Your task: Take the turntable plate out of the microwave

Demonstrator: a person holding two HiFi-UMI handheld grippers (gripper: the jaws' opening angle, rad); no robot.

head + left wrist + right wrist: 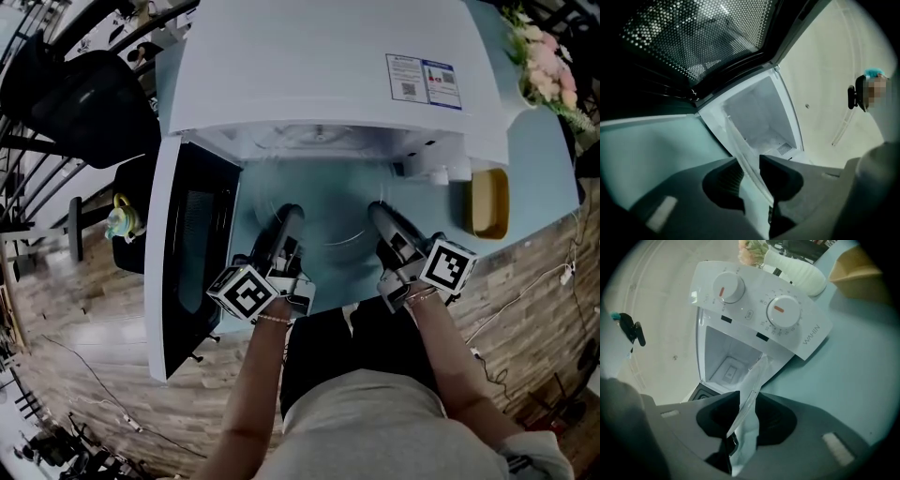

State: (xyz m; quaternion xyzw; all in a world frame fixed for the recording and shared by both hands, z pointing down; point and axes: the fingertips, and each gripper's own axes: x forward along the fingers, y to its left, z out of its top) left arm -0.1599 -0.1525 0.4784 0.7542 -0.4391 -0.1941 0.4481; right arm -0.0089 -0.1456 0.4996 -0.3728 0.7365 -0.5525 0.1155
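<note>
Clamping the clear turntable plate (333, 223) from both sides, the left tool (292, 212) has its jaws closed on the plate's left rim and the right tool (377, 208) on its right rim. The plate is held just in front of the white microwave's (319, 66) open cavity, above the blue counter (536, 159). The microwave door (192, 253) stands swung open to the left. A yellow container (490, 202) lies on the counter to the right, with flowers (544, 56) farther back.

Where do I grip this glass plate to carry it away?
By the thin rim of the plate, at opposite edges: left hand-held gripper on its left, right hand-held gripper on its right, both from the near side. Flat and wide, it should balance level that way.
</note>
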